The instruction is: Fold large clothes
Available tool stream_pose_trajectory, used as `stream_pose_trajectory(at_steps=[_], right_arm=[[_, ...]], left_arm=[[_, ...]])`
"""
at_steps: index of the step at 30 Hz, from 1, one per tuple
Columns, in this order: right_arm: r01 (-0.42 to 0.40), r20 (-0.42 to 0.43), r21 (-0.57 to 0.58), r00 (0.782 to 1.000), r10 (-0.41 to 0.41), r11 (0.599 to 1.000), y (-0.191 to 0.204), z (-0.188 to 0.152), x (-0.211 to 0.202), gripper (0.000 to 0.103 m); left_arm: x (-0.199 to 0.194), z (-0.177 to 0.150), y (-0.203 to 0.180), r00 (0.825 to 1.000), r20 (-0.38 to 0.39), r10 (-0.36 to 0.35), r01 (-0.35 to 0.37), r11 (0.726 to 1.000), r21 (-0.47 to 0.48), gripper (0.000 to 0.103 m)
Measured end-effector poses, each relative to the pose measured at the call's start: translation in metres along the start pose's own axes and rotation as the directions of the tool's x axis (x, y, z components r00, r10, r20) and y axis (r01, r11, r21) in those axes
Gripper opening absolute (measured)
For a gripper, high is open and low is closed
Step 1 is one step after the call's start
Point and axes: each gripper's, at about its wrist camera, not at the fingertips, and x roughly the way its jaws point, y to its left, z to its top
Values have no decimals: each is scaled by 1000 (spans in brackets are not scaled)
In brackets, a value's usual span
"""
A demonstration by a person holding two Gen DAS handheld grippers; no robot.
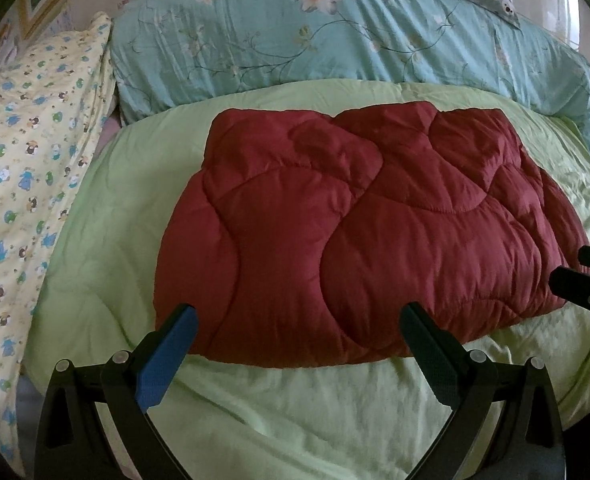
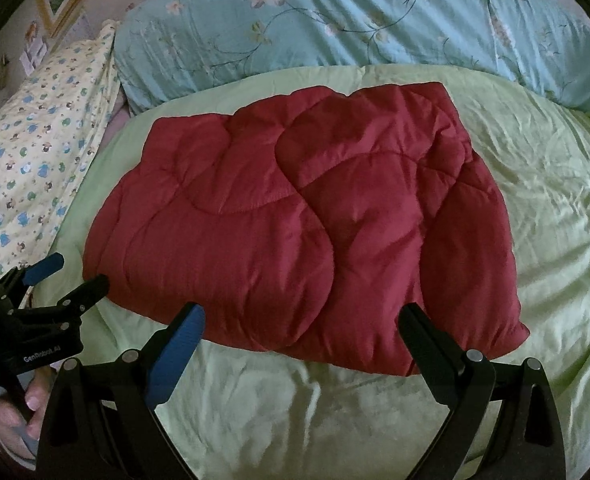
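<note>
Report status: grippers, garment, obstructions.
Left gripper open, right gripper open, both empty. Dark red quilted padded garment lies folded on pale green bedsheet. Nothing obstructing.

A dark red quilted padded garment (image 1: 359, 232) lies folded into a thick, roughly rectangular bundle on a pale green bed sheet (image 1: 295, 400).

Curved stitched seams divide its puffy surface into rounded panels, and the fabric has a slight sheen. From the right wrist view the bundle (image 2: 303, 224) sits flat with its long side across the frame, the near edge rounded and plump, the far edge straighter; an upper layer overlaps along a wavy line running through the middle, and stacked layer edges show at the right side.
</note>
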Motion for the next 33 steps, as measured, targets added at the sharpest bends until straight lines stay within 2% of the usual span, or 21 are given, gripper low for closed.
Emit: stream_pose_trajectory(at_steps=[33], right_arm=[[-5,-2,-17,1000,5,1000,14,6,5,99]], left_arm=[[3,2,-5,1000,5,0,0,1000,-28,102]])
